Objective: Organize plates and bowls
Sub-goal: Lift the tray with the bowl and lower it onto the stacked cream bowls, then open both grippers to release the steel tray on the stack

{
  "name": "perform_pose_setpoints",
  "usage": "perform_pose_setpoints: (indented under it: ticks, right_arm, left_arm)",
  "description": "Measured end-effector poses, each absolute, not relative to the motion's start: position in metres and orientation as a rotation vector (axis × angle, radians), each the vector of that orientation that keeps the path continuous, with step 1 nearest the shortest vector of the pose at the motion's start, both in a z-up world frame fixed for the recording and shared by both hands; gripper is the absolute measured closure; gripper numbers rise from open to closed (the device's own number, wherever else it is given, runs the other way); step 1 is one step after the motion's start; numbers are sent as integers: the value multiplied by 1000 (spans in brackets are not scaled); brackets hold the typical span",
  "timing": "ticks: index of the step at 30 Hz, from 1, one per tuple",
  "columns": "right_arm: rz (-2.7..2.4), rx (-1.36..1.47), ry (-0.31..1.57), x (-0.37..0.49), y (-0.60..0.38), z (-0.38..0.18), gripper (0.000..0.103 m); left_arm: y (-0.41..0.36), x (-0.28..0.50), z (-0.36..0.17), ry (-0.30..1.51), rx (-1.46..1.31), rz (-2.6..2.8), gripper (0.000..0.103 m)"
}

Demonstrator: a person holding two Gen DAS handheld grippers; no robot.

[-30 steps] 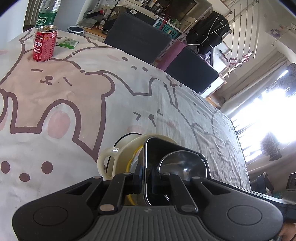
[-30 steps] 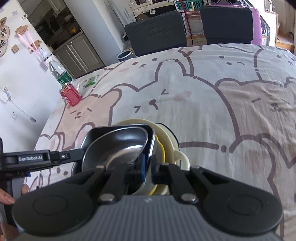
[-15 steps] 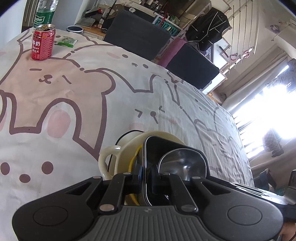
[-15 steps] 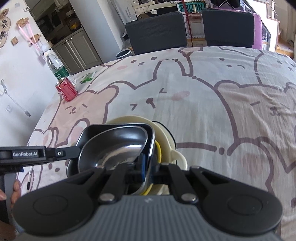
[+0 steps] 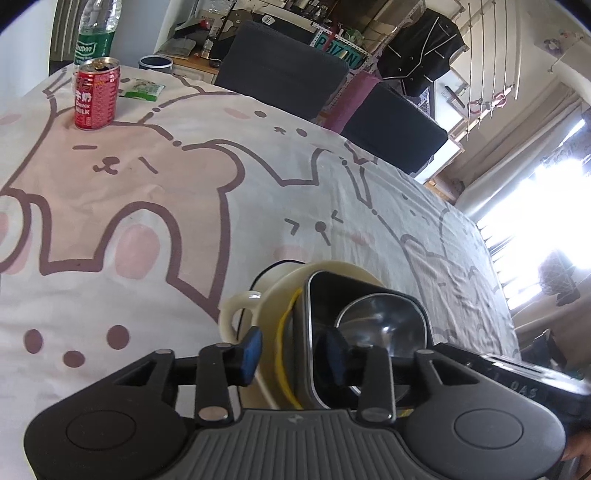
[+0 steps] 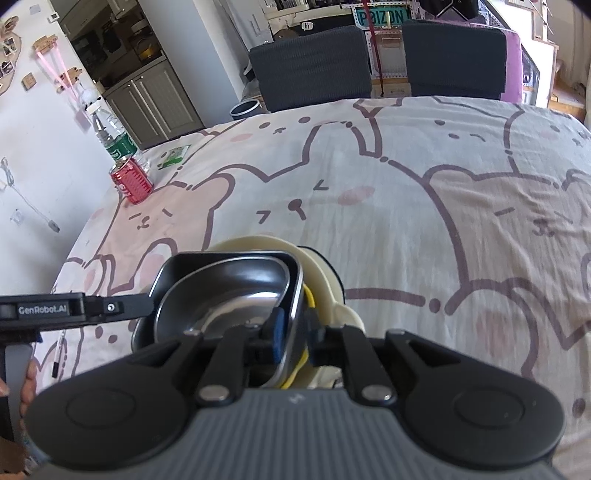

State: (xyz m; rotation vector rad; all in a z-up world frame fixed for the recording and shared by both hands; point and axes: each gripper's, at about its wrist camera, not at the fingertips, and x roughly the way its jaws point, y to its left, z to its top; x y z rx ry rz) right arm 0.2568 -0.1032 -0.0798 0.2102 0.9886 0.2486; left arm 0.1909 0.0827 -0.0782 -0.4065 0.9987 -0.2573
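Observation:
A stack of dishes sits on the cartoon tablecloth: a square steel bowl point(image 5: 369, 317) on top, a yellow-rimmed dish below, and a cream bowl with a handle point(image 5: 240, 314) at the bottom. The stack also shows in the right wrist view, steel bowl point(image 6: 229, 291) on the cream bowl point(image 6: 325, 273). My left gripper point(image 5: 291, 350) is open, its jaws astride the near wall of the stack. My right gripper point(image 6: 295, 332) is open a little, its jaws on either side of the steel bowl's right rim. The left gripper's arm point(image 6: 74, 308) reaches in from the left.
A red milk can point(image 5: 96, 98) and a green-labelled water bottle point(image 5: 92, 33) stand at the table's far left corner, with a small green packet point(image 5: 142, 88) beside them. Two dark chairs point(image 6: 310, 77) stand behind the far edge. A pen point(image 6: 57, 363) lies at the left edge.
Both grippers have opened and let go of the steel bowl's rim, the left one wider. The stack rests on the table.

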Motion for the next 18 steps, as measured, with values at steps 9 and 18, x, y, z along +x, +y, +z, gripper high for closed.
perform_pose_setpoints:
  ticks: [9,18]
  right_arm:
    - [242,204,910,248,-114,-57,47]
    - [234,191,787,213,-122,-9,11]
  left_arm:
    - [86,173,-50,982,-332,-218,13]
    - [85,137,14,846,-295,-185,0]
